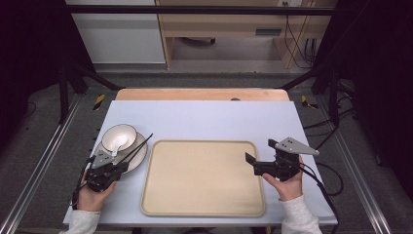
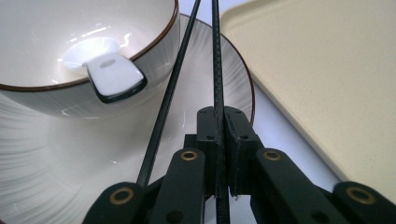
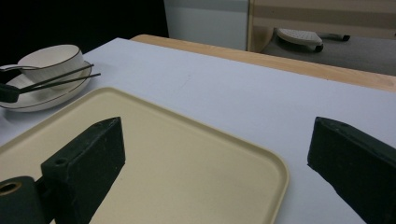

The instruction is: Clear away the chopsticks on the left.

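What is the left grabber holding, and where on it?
The left gripper pinches one black chopstick near its lower end. The right gripper holds nothing.

The tray [image 1: 203,178] lies at the middle of the bench [image 1: 204,117]. Left of the tray, just beside its far left corner, lies the plate [image 1: 138,157]. The bowl [image 1: 119,137] stands on the plate, toward its far side. The spoon [image 2: 109,70] rests in the bowl, its handle over the rim. The chopsticks [image 1: 137,148] extend across the plate, right of the bowl.

Lab: framed rig [image 1: 73,78], cables [image 1: 297,44].
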Available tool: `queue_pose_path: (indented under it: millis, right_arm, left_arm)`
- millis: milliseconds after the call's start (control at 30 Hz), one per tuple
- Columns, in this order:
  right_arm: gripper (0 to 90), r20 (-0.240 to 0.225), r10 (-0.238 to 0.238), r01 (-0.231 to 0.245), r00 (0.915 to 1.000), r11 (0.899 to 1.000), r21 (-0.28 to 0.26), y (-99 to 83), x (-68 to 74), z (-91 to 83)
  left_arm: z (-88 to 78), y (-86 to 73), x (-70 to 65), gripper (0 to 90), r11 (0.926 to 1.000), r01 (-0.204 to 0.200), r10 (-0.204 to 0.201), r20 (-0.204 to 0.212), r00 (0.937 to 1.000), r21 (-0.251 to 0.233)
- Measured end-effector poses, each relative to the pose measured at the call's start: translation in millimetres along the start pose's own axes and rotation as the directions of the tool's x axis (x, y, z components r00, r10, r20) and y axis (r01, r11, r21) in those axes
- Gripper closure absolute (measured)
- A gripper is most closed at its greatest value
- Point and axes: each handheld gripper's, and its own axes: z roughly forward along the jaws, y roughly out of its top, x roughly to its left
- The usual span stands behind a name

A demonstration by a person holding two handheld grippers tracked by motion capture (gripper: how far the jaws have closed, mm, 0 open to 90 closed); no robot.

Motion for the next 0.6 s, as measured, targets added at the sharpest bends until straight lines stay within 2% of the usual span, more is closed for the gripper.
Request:
queue_pose_path:
  millis: [167,400,600]
  right_arm:
    - [3.7,0.005,-0.008,0.008,1.0,1.0,-0.004,0.5,-0.9,-1.0]
    - [3.1,0.019,-0.003,0.004,0.9998,1.0,-0.011,1.3,-1.3,-2.7]
    - [3.0,0.022,-0.007,0.007,0.9997,1.0,-0.005,0.9,-1.5,-2.2]
  left_arm:
    - [-7.4,4.4,-8.3,85.2,0.9987,0.029,-0.029,-0.008,0.9995,-0.042]
    - [-13.4,10.3,-25.1,85.2,0.9959,0.039,-0.039,-0.001,0.9992,-0.082]
    - [-15.4,13.2,-36.1,85.2,0.9953,0.024,-0.024,0.009,0.9997,-0.094]
